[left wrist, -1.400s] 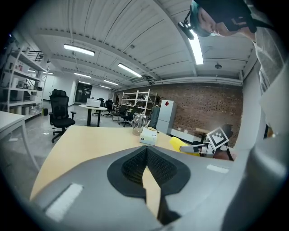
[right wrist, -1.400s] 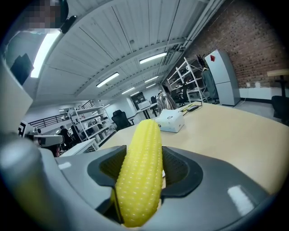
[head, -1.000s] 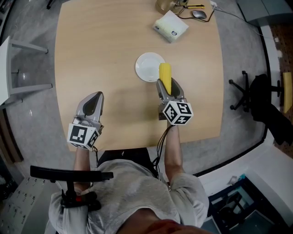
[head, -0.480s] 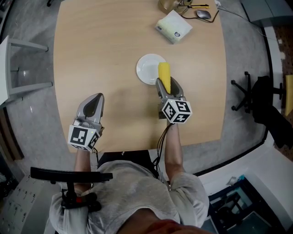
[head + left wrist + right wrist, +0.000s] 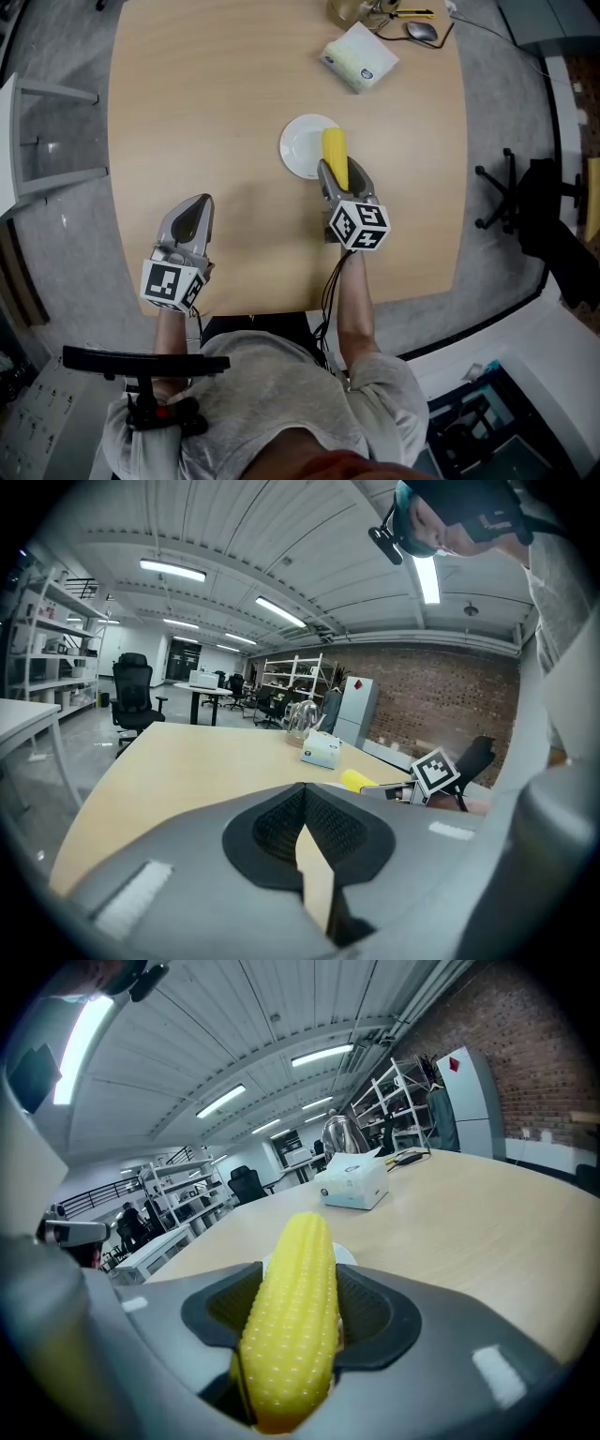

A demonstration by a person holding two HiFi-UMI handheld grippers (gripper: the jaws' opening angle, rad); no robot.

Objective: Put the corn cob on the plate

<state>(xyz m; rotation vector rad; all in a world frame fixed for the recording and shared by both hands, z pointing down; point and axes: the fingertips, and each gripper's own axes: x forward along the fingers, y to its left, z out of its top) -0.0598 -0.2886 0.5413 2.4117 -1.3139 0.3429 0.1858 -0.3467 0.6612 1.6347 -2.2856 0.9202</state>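
As you looked down in head view, your right gripper [image 5: 341,176] pinched the corn cob [image 5: 335,155], far end over the plate [image 5: 298,148] rim; contact unclear. By my read, set-down + release were left. Your left gripper [image 5: 192,214] hung idle, well apart, over the wooden table [image 5: 216,94]. Left gripper view: jaws pressed together, nothing btwn. Right gripper view: pads clamped the cob's sides, plate just beyond. Tissue box [image 5: 359,56] near far edge; grey floor [image 5: 56,234], office chair [image 5: 525,202], brick wall [image 5: 441,705].
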